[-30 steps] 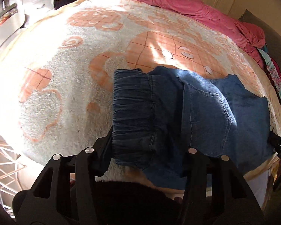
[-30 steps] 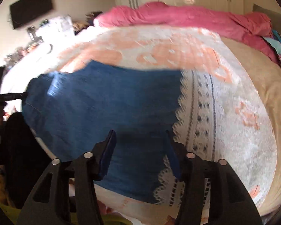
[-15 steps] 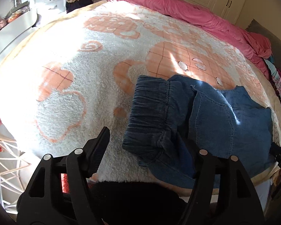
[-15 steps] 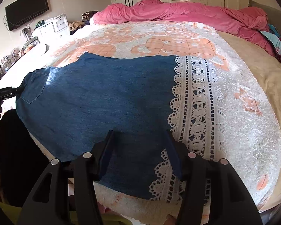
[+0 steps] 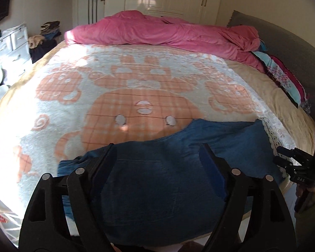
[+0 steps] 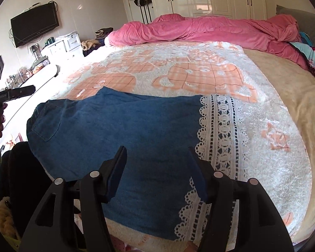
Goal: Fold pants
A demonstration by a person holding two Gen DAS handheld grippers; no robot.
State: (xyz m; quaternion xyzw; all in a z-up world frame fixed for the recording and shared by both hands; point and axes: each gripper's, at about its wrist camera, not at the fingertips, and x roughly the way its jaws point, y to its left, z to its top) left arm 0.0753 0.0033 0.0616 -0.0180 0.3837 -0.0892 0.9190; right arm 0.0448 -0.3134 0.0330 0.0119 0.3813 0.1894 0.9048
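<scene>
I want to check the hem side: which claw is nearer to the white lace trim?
Right. The right claw hangs by the lace trim; the left claw is over the pants' pocket end.

**Denim pants lying folded at the near edge of the bed**

The pants (image 6: 115, 134) are blue denim, folded into a broad, roughly rectangular slab that lies flat on the bed. In the right wrist view a patch pocket with stitched edges shows at the left end, and the right end finishes in a wide band of white lace trim with a scalloped border. The far edge is slightly wavy, with soft creases running across the cloth. In the left wrist view the pants (image 5: 168, 178) fill the near middle, mostly in shadow.
</scene>
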